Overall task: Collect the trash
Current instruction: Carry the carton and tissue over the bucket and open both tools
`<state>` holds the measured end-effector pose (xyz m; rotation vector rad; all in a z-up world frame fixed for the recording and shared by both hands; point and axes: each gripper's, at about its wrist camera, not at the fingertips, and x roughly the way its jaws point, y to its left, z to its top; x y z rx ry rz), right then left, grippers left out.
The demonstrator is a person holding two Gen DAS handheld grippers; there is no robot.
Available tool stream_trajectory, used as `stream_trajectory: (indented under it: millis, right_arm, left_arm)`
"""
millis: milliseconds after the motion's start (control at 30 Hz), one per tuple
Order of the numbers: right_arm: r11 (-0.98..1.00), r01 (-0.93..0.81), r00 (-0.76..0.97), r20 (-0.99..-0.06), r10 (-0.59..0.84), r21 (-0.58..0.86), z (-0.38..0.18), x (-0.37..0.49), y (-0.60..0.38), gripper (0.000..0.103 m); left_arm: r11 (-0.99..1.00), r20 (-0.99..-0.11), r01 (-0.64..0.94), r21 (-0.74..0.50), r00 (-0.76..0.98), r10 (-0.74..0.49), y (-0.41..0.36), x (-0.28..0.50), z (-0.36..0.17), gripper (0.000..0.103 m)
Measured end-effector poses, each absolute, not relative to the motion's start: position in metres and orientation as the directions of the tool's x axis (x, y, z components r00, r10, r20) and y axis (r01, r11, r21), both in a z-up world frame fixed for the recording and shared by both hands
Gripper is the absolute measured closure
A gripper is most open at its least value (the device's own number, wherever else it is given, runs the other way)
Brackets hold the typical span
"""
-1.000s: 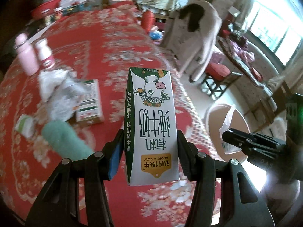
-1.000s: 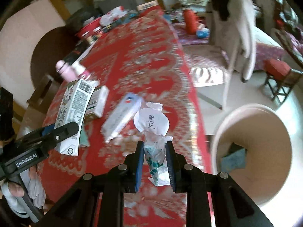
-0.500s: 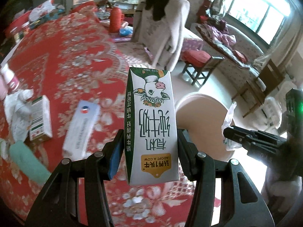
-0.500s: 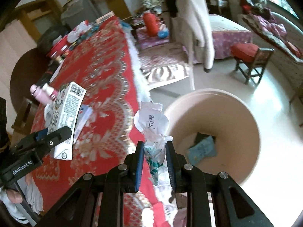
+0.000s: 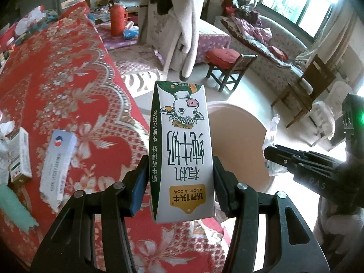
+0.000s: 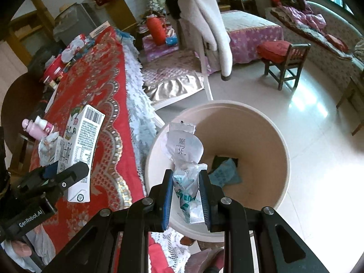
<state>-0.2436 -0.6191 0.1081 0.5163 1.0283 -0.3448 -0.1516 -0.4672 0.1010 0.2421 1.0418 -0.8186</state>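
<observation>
Over the rim of the round beige trash bin (image 6: 282,145), right gripper (image 6: 186,188) clamped on a crumpled white plastic wrapper (image 6: 186,182), blue pads pressed to both its sides, a torn foil lid (image 6: 183,146) sticking up from the top. Down inside the bin, a flattened blue packet (image 6: 224,174) on the bottom. Just left of the bin, the edge of the table with its red patterned tablecloth (image 6: 97,86) and white lace fringe. Above that cloth, left gripper (image 5: 179,177) closed on a white and green milk carton (image 5: 182,150), held upside down, cow picture toward the far end, jaws tight against both long sides. Seen from the right wrist, barcode face of the carton turned outward. Left on the table: a long white box (image 5: 58,161), a smaller green and white box (image 5: 20,159), a mint-green item (image 5: 14,207) at the near edge, crumpled tissue, two pink bottles (image 6: 37,125). Beyond the table, a red thermos (image 5: 117,20), a pale coat (image 5: 173,22) draped over a chair, a wooden stool with a red cushion (image 5: 224,55).
</observation>
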Motion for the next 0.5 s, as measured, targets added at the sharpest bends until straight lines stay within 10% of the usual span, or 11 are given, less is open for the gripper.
stream_trajectory:
  millis: [500]
  right_arm:
    - [0.801,0.543,0.46,-0.887,-0.031,0.253,0.094,-0.252,-0.643,0.081]
  left_arm:
    - [0.665,-0.859,0.717,-0.211,0.19,-0.476,-0.506,-0.163,0.079,0.052]
